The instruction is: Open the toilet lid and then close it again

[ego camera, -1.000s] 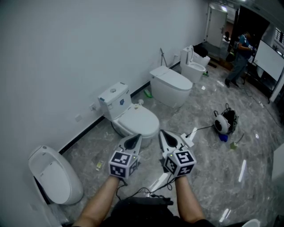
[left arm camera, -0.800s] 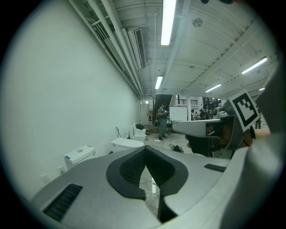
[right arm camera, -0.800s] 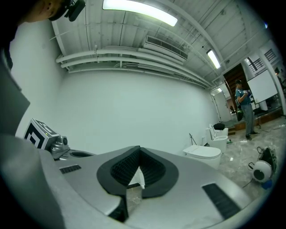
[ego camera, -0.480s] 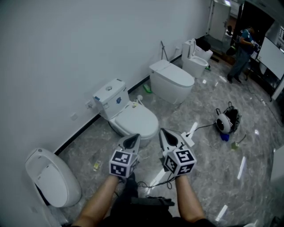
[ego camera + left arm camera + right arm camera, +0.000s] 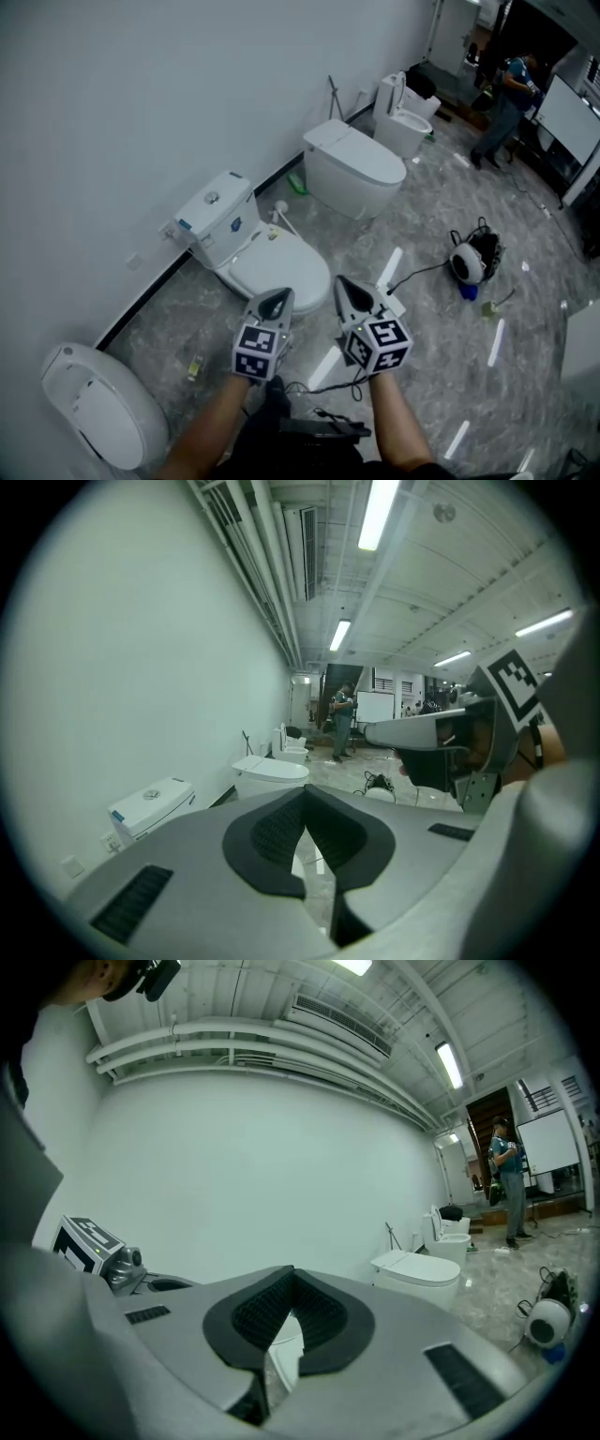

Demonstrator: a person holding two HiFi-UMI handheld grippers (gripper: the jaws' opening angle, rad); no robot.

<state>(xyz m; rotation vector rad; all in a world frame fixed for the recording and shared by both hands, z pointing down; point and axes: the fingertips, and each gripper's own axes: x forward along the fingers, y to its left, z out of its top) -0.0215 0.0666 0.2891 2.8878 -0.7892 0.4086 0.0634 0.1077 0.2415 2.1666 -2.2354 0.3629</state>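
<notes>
The nearest toilet has a white closed lid (image 5: 274,267) and a boxy tank (image 5: 214,225) against the wall. My left gripper (image 5: 277,300) hovers just before the lid's front edge, shut with nothing in it. Beside it my right gripper (image 5: 344,287) is also shut and empty, over the floor right of the bowl. In the left gripper view the left gripper (image 5: 305,799) has its pads together, with the tank (image 5: 150,806) at lower left. In the right gripper view a strip of white lid (image 5: 281,1354) shows below the closed right gripper (image 5: 292,1281).
A second toilet (image 5: 354,169) with its lid down and a third (image 5: 401,117) with its lid up stand further along the wall. A white fixture (image 5: 94,417) sits at the lower left. A helmet-like object (image 5: 469,258) and cables lie on the floor; a person (image 5: 502,103) stands far off.
Both grippers have advanced together toward the near toilet, and slightly lower. The toilet now lies closer to the left fingertips and further left in the head view. Both stay shut.
</notes>
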